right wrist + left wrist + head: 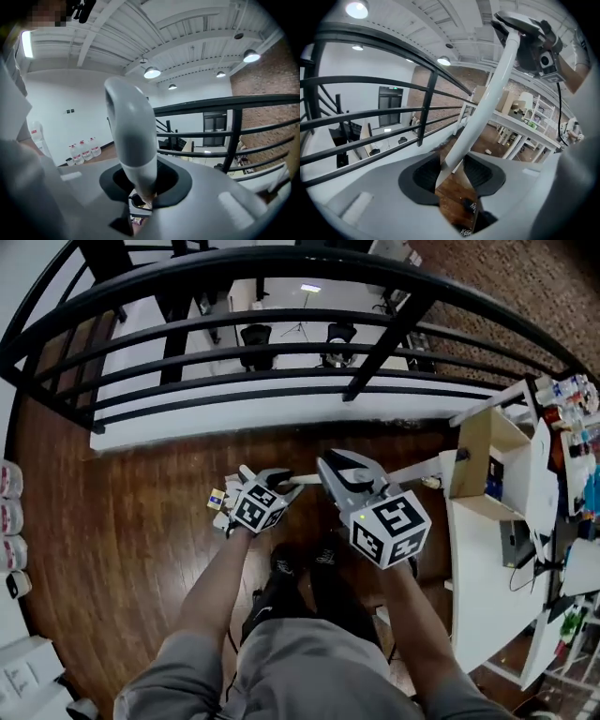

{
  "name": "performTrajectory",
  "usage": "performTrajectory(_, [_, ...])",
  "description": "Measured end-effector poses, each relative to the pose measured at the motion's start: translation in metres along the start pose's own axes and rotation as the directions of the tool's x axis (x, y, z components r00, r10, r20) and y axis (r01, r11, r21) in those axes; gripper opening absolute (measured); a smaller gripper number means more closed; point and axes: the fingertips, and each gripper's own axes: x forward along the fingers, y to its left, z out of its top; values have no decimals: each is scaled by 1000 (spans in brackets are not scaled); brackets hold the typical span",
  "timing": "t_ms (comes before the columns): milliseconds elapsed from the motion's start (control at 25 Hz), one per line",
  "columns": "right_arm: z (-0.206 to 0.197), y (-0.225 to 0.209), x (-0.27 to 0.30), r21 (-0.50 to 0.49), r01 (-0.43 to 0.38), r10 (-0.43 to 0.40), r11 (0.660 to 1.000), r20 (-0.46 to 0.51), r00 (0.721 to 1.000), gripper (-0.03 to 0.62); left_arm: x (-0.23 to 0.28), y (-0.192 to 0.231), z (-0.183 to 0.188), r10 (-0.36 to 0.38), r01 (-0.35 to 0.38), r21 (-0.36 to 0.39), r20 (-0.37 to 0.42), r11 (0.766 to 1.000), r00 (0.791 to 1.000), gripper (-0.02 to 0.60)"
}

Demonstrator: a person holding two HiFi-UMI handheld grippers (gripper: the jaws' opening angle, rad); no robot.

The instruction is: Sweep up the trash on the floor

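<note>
Your grey trousers [309,662] fill the bottom of the head view, with two black shoes [284,563] just past them on the dark wood floor [131,521].

Tool - one white pole [487,103] with a grey cap [131,126]; probably the broom's handle, though no view shows its brush end.

Left gripper [452,173]: jaws stand wide with the pole running up between them; I read it as clamped on the pole. Right gripper [143,190]: jaws drawn in narrow on the same pole, just under the cap, which stands above them.

Trash - the left gripper view shows one small pale scrap [488,151] on the floor beside the legs of the white table [478,559]; the head view shows none I can make out.

Step, as I judge it: you have the tool in both grippers but no sweeping has begun; the pole sits high and slanted, near the black railing [281,362].

Next move calls for getting the brush end down to the floor by the scrap, keeping both grips firm and the long pole away from railing and table.

Count: two grippers; one pole; one cap; two shoes; one scrap; one table; three water bottles [84,150] by the far wall.
</note>
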Motion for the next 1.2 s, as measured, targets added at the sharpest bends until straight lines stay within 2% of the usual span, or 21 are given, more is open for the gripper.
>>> performTrajectory(200, [-14, -42, -90, 74, 145, -146, 987, 21, 989, 51, 46, -90, 13, -149, 155, 85, -78, 984, 986, 153])
performTrajectory(320, [-33, -63, -145, 110, 214, -218, 971, 28, 975, 52, 74, -148, 10, -224, 239, 115, -127, 964, 966, 153])
performTrajectory(520, [-78, -88, -231, 151, 287, -293, 946, 16, 956, 52, 116, -241, -12, -306, 335, 137, -196, 932, 932, 152])
performTrajectory(840, [-156, -110, -328, 195, 339, -340, 920, -29, 940, 51, 161, -344, -65, -328, 373, 130, -274, 919, 904, 152])
performTrajectory(1200, [-210, -128, -359, 185, 336, -327, 924, -78, 942, 51, 191, -390, -111, -330, 375, 89, -318, 923, 889, 146])
